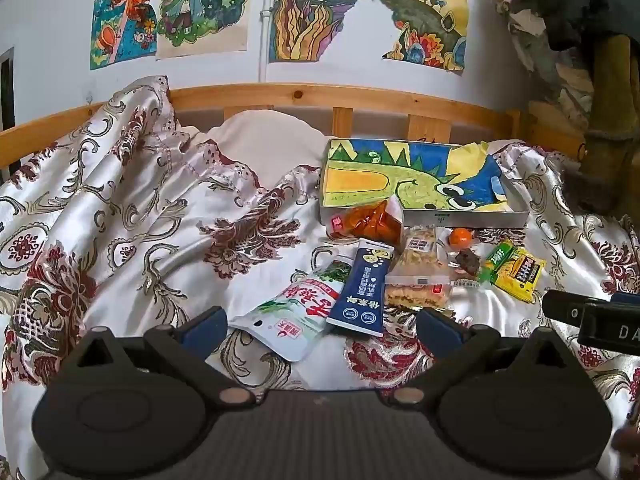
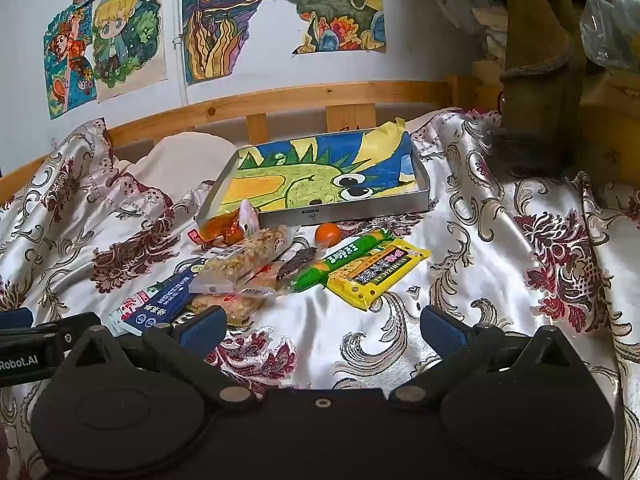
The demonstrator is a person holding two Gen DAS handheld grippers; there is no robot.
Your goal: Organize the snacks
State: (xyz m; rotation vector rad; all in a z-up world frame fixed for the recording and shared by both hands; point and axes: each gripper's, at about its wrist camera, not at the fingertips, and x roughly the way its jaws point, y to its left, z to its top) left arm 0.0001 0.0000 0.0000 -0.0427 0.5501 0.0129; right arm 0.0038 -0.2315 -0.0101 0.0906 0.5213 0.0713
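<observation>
Navy packet (image 2: 160,300) hides most of the white-green pouch (image 2: 124,312); wrapper print too small to read

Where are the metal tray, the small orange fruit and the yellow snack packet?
metal tray (image 2: 360,211), right wrist view, on its front wall.
small orange fruit (image 2: 327,234), right wrist view, on its middle.
yellow snack packet (image 2: 376,276), right wrist view, on the middle of its printed face.
</observation>
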